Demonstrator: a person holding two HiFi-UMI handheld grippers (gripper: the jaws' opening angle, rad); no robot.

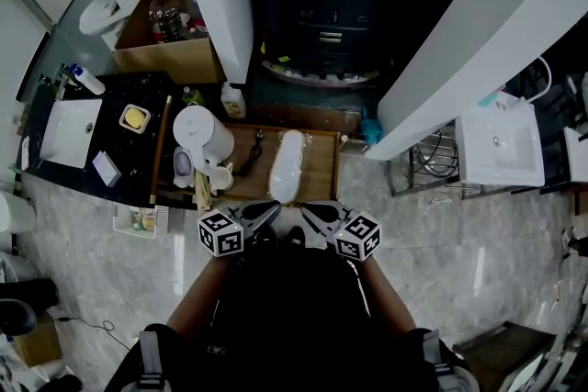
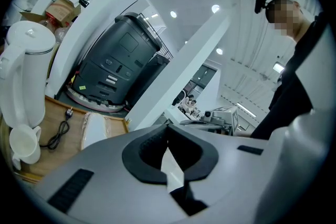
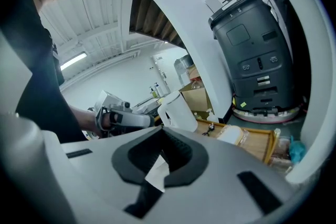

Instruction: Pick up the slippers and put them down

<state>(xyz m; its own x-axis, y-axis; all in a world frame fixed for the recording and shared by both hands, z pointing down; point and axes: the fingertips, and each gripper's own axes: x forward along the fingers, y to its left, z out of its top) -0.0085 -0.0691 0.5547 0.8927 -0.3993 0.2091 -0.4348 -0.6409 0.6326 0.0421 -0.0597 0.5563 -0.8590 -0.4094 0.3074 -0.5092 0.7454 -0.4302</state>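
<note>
A pair of white slippers (image 1: pixel 288 162) in clear wrap lies on the wooden tabletop (image 1: pixel 322 174), right of its middle. In the left gripper view the slippers (image 2: pixel 97 128) show beyond the jaws, and in the right gripper view the slippers (image 3: pixel 231 135) lie to the right. My left gripper (image 1: pixel 272 212) and right gripper (image 1: pixel 307 212) hover side by side just short of the table's near edge, tips turned toward each other. Both are shut with nothing between the jaws, as the left gripper (image 2: pixel 168 132) and right gripper (image 3: pixel 161 135) show in their own views.
A white kettle (image 1: pixel 202 135) and a white cup (image 1: pixel 220 176) stand on the table's left part, with a black cable (image 1: pixel 252 154) beside them. Behind the table is a dark machine (image 1: pixel 340 5). A black counter with a sink (image 1: pixel 72 131) lies left, a wire rack (image 1: pixel 432 162) right.
</note>
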